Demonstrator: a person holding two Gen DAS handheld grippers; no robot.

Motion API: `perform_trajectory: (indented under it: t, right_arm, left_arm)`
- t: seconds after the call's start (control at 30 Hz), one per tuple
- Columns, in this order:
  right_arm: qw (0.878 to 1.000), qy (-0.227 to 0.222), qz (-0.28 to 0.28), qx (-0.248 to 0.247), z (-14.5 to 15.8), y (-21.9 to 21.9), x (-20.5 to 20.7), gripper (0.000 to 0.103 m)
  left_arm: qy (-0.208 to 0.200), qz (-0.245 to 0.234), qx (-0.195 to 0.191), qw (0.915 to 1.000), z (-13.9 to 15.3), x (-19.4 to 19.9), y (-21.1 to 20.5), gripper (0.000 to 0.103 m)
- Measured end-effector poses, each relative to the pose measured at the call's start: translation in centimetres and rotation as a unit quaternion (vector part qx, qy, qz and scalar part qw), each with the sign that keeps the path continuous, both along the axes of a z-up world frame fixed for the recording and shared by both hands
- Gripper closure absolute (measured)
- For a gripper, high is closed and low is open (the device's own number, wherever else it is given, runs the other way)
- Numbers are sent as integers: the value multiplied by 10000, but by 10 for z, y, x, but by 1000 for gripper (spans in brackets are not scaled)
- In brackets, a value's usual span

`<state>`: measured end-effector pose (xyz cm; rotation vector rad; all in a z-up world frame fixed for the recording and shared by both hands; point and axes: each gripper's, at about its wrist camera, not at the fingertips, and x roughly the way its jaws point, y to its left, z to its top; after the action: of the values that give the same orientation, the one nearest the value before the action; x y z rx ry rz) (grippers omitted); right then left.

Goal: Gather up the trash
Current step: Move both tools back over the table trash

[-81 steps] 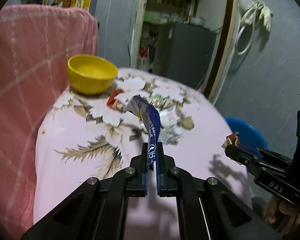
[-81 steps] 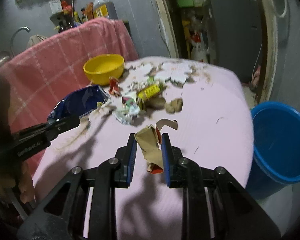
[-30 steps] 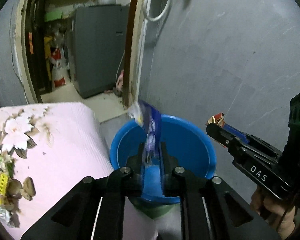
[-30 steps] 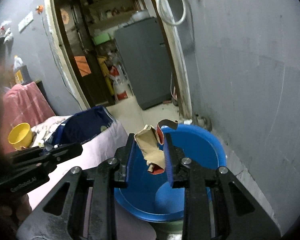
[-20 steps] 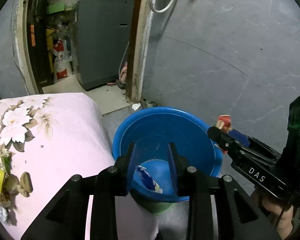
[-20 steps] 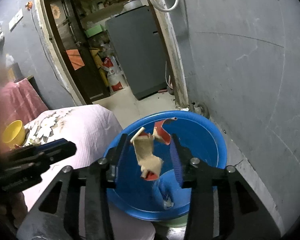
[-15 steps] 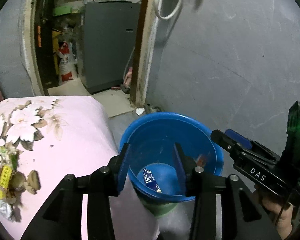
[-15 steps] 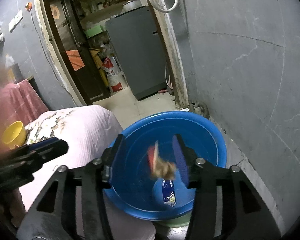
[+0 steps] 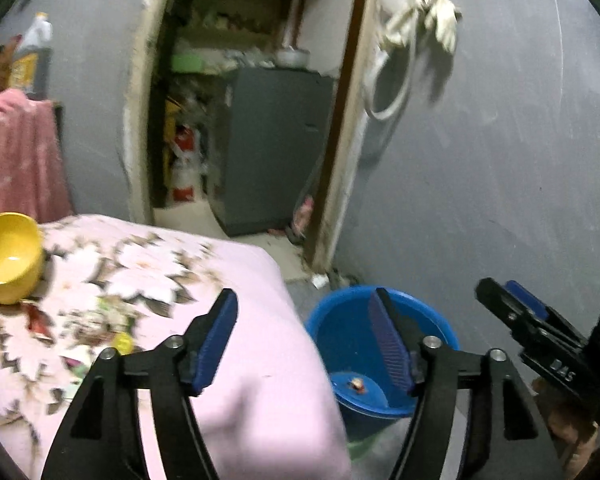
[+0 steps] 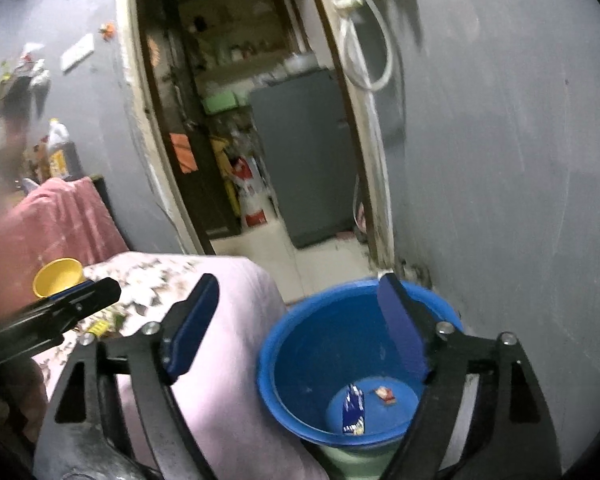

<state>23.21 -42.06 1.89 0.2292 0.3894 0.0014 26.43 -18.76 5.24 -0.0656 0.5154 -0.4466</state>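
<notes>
Tools: two. Left tool [image 9: 306,322], right tool [image 10: 296,308]; each with two blue-padded fingers, spread wide, nothing between them.

Bins: one, blue [image 10: 296,344], beside the surface.

Trash in bin: two pieces visible from the right wrist view, one blue wrapper [image 10: 353,408] and one small red scrap [image 10: 385,395]. From the left wrist view only one small piece shows.

Bowls: one, yellow [image 9: 6,256], on the surface [image 9: 252,344].

Trash on surface: several small bits near the bowl, too blurred to count; one yellow piece [image 9: 123,342] stands out.

Fridges: one, grey [image 9: 268,152].

Bottles: one [image 10: 59,148], behind the pink cloth [image 10: 52,220].
</notes>
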Motion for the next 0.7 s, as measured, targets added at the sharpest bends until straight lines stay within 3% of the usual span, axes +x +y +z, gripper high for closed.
perform_trajectory:
  t: [0.07,0.2,0.3,0.43,0.7]
  right_arm:
    - [9997,-227,34,-86,10,14,-8,1]
    - [9979,-608,130,-171,25,41,-21,0]
    - [9960,-827,225,-238,34,62,-28,0]
    - [9934,-1027,379,-352,42,91,-35,0]
    - [9880,-1293,661,-528,47,142,-50,0]
  left_arm:
    - [-207,181,-83,9996,8,-10,16,22]
    - [-539,467,-179,9973,20,-27,46,18]
    - [-737,752,-143,9943,25,-41,68,6]
    - [-1000,1055,-104,9893,26,-60,98,6]
    - [-1150,1589,-162,9804,16,-84,155,3]
